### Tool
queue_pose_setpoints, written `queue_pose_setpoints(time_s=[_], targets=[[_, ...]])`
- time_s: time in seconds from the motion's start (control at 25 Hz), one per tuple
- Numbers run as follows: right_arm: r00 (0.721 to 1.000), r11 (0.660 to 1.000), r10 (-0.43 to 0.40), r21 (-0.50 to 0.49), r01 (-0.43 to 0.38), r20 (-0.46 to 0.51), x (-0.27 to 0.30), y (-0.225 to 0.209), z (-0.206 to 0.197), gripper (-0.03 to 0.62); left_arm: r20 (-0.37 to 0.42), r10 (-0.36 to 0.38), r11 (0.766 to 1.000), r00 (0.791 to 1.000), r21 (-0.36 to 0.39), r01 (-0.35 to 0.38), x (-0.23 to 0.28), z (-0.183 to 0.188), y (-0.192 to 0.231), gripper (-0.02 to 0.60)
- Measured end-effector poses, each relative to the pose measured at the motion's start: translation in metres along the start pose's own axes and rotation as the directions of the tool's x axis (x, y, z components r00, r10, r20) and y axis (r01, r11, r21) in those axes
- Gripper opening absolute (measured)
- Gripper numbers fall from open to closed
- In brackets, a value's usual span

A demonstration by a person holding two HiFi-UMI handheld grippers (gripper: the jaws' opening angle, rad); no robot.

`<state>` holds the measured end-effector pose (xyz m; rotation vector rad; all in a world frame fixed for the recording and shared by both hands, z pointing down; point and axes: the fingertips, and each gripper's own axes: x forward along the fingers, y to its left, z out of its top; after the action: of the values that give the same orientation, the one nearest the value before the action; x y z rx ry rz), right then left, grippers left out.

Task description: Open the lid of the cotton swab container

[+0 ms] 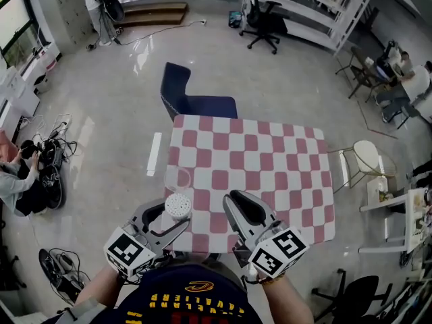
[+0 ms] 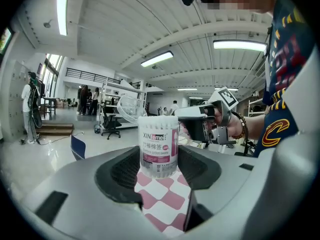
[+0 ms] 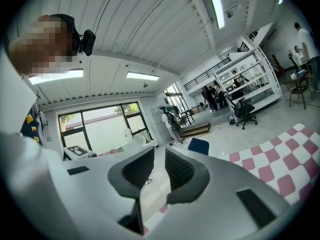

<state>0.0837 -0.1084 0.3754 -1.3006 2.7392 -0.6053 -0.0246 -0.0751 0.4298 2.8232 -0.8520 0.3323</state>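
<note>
The cotton swab container (image 1: 179, 205), a clear tub with a pink and white label (image 2: 160, 146), stands upright between the pads of my left gripper (image 1: 177, 212), which is shut on it above the near left part of the checkered table (image 1: 270, 160). Its top is uncovered and the white swab tips show. A clear round lid (image 1: 177, 179) lies on the table just beyond it, and shows behind the tub in the left gripper view (image 2: 131, 106). My right gripper (image 1: 246, 206) hovers to the right of the tub, its jaws a narrow gap apart with nothing between them (image 3: 159, 166).
A dark blue chair (image 1: 196, 101) stands at the table's far edge. A white stool (image 1: 368, 157) and a side stand (image 1: 398, 214) are to the right. Cables (image 1: 50, 157) and a seated person (image 1: 13, 181) are on the floor at left.
</note>
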Motion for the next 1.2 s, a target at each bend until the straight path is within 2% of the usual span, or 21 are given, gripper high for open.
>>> queue_pose_setpoints(time_s=[0.12, 0.28, 0.52, 0.88, 1.2], targets=[[1.0, 1.0, -0.023, 0.002, 0.023, -0.014, -0.006, -0.003, -0.009, 0.033, 0.013, 0.014, 1.0, 1.0, -0.001, -0.014, -0.002, 0.003, 0.005, 0.241], [0.999, 0.999, -0.027, 0.022, 0.028, -0.035, -0.012, -0.008, -0.02, 0.013, 0.015, 0.026, 1.0, 1.0, 0.005, -0.026, -0.003, 0.008, 0.011, 0.241], [0.998, 1.0, 0.008, 0.008, -0.007, -0.06, -0.011, 0.003, -0.027, 0.011, 0.028, 0.068, 0.998, 0.997, -0.014, -0.068, -0.009, 0.007, 0.024, 0.241], [0.997, 0.996, -0.052, -0.075, 0.048, -0.057, -0.009, -0.001, -0.03, 0.011, 0.025, 0.093, 0.996, 0.995, -0.006, -0.093, -0.013, 0.005, 0.028, 0.241], [0.996, 0.994, -0.066, -0.09, 0.06, -0.068, -0.007, -0.001, -0.032, 0.011, 0.026, 0.095, 0.995, 0.995, -0.011, -0.095, -0.014, 0.003, 0.027, 0.241]])
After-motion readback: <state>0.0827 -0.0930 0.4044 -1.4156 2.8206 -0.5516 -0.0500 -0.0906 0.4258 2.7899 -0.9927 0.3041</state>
